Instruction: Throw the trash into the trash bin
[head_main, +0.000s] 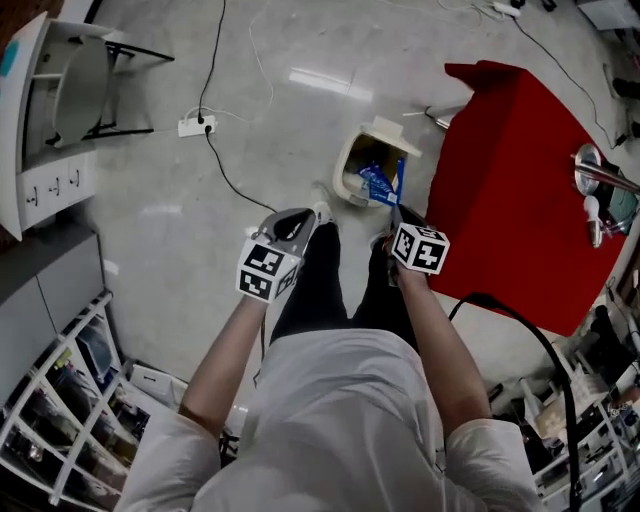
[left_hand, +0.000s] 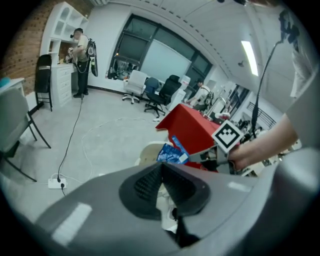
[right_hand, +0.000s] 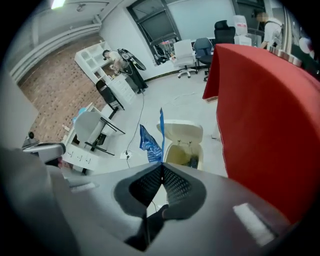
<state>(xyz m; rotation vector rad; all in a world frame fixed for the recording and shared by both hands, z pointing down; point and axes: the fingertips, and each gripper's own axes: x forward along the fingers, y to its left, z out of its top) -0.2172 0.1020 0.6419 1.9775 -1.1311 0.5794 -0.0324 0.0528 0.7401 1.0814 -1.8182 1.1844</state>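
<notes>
In the head view the blue wrapper (head_main: 378, 186) hangs at the near rim of the trash bin (head_main: 346, 165), at 12 o'clock from the person; released here, so light a thing may drift onto the floor (head_main: 200, 230). The right gripper view shows the right claw (right_hand: 161, 169) pinching its edge, tilted steeply down. In the left gripper view the left claw (left_hand: 161, 170) is closed, empty, angled down

1. The bare left forearm (head_main: 215, 365) and right forearm (head_main: 440, 340) both reach forward and down, side by side.
2. The left gripper (head_main: 318, 212) is angled downward. Its jaws are pressed together with nothing between them.
3. The right gripper (head_main: 396, 208) points more steeply down. Its jaws are closed tight on a thin blue wrapper (right_hand: 148, 142).
</notes>
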